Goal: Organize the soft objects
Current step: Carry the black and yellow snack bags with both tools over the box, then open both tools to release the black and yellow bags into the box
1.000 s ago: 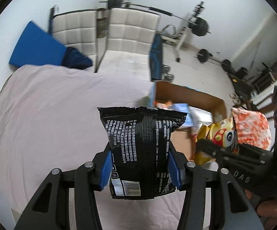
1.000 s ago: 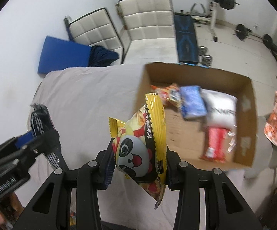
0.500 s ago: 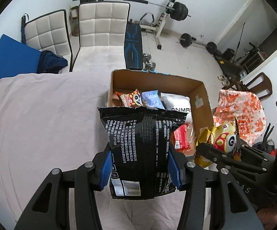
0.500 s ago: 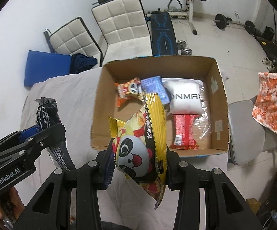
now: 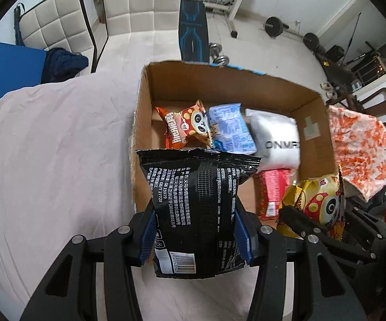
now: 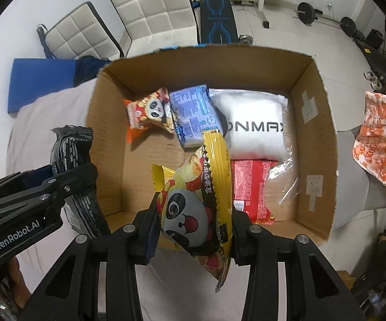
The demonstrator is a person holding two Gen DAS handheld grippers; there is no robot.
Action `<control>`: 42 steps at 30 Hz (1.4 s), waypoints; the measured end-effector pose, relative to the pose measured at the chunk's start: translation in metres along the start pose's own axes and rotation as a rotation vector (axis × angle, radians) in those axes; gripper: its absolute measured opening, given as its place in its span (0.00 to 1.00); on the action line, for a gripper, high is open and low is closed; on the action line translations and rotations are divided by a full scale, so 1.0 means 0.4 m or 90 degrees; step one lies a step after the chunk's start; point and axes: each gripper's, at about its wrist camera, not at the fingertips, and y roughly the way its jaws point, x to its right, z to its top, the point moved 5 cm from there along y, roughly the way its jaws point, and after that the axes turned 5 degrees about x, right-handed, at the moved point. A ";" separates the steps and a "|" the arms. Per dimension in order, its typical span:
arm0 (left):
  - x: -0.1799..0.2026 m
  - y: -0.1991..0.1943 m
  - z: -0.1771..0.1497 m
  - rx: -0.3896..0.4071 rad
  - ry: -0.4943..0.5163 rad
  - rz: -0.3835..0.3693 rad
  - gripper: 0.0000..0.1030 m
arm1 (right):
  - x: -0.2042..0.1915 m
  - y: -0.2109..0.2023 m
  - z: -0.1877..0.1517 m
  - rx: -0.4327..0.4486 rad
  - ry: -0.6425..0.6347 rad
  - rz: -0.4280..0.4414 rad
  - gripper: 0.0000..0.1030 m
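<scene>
Covering the bench [image 5: 45, 160] is a wrinkled pale pink cloth, and a home gym spreads behind it: two white quilted chairs [image 6: 150, 8], a blue-and-black weight bench [image 6: 217, 21], barbells and plates on a light tiled floor. An open cardboard box [image 6: 316, 139] sits at the bench's right edge. The left tongs [image 5: 195, 238] are closed partway on an upright black snack bag [image 5: 195, 206], pinching it at both sides just over the box's near-left corner. The right tongs [image 6: 193, 230] clamp a yellow panda snack bag [image 6: 198, 200] above the box's near wall. Inside, along the far wall, lie an orange panda packet [image 6: 150, 112], a blue packet [image 6: 193, 115] and a white pillow pack [image 6: 254, 125]; a red packet [image 6: 249, 187] lies nearer, touching the white one. An orange-patterned cloth [image 6: 380, 139] hangs to the right of the box.
</scene>
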 end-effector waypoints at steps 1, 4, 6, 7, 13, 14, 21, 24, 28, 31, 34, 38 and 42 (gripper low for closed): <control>-0.003 0.012 0.002 -0.005 -0.001 0.001 0.46 | 0.003 0.016 0.003 -0.004 0.000 -0.001 0.43; -0.012 0.054 0.014 -0.020 -0.001 0.010 0.46 | 0.010 0.064 0.011 -0.021 0.002 -0.004 0.43; -0.020 0.083 0.020 -0.033 -0.004 0.014 0.46 | 0.017 0.099 0.014 -0.032 0.003 -0.007 0.43; -0.025 0.099 0.024 -0.039 -0.004 0.019 0.46 | 0.020 0.116 0.015 -0.038 0.004 -0.007 0.43; -0.040 0.178 0.027 -0.074 -0.003 0.033 0.46 | 0.033 0.187 0.023 -0.065 0.009 -0.010 0.43; -0.042 0.187 0.027 -0.079 -0.004 0.033 0.46 | 0.033 0.199 0.024 -0.070 0.007 -0.012 0.43; -0.045 0.213 0.020 -0.096 -0.002 0.045 0.49 | 0.033 0.242 0.028 -0.090 0.006 -0.013 0.45; -0.039 0.212 0.020 -0.097 0.000 0.054 0.49 | 0.032 0.252 0.029 -0.095 0.009 -0.012 0.46; -0.028 0.204 0.024 -0.102 -0.013 0.049 0.50 | 0.036 0.259 0.030 -0.099 0.010 -0.015 0.51; -0.025 0.186 0.034 -0.085 -0.012 0.056 0.54 | 0.041 0.256 0.039 -0.096 0.011 -0.017 0.54; -0.019 0.160 0.041 -0.069 -0.012 0.055 0.58 | 0.045 0.247 0.045 -0.091 0.010 -0.022 0.59; -0.013 0.118 0.047 -0.040 -0.008 0.059 0.78 | 0.041 0.231 0.045 -0.083 0.009 -0.030 0.65; -0.004 0.082 0.050 -0.015 0.001 0.066 0.94 | 0.056 0.206 0.032 -0.072 0.009 -0.040 0.69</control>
